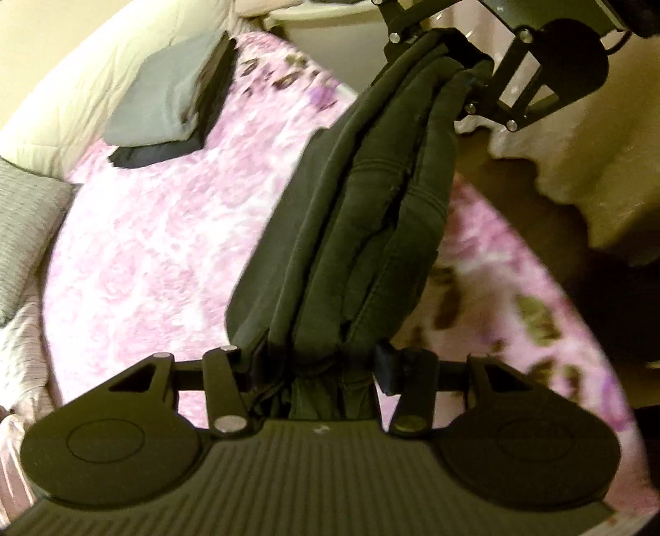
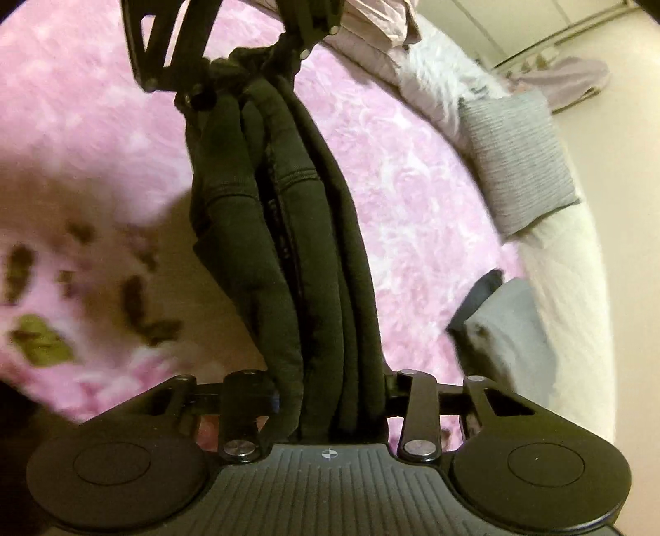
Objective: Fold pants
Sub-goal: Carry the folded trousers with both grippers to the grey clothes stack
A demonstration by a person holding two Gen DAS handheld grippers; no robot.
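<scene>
One pair of dark olive-black pants (image 1: 363, 231), gathered into thick lengthwise folds, hangs stretched in the air between two black two-finger grippers. In the left wrist view the left gripper (image 1: 317, 371) sits nearest at 6 o'clock, pointing steeply down, jaws narrowed and clamped on one bunched end of the cloth. From there the bundle runs up toward 1 o'clock, where the right gripper (image 1: 449, 82) bites the far end. The right wrist view mirrors it: the right gripper (image 2: 330, 396) at 6 o'clock squeezes the folds, and the left gripper (image 2: 247, 66) pinches the other end at 12 o'clock.

Below the pants lies one pink and white floral blanket (image 1: 165, 231), soft and blotchy, with darker leaf prints at 4 o'clock. Farther off, at 10 o'clock, one stack of folded grey and black clothes (image 1: 173, 99) rests on it. One grey ribbed cushion (image 2: 515, 156) lies at the blanket's edge against a cream quilted cover (image 1: 82, 103). Beyond, a pale wall (image 2: 598, 37).
</scene>
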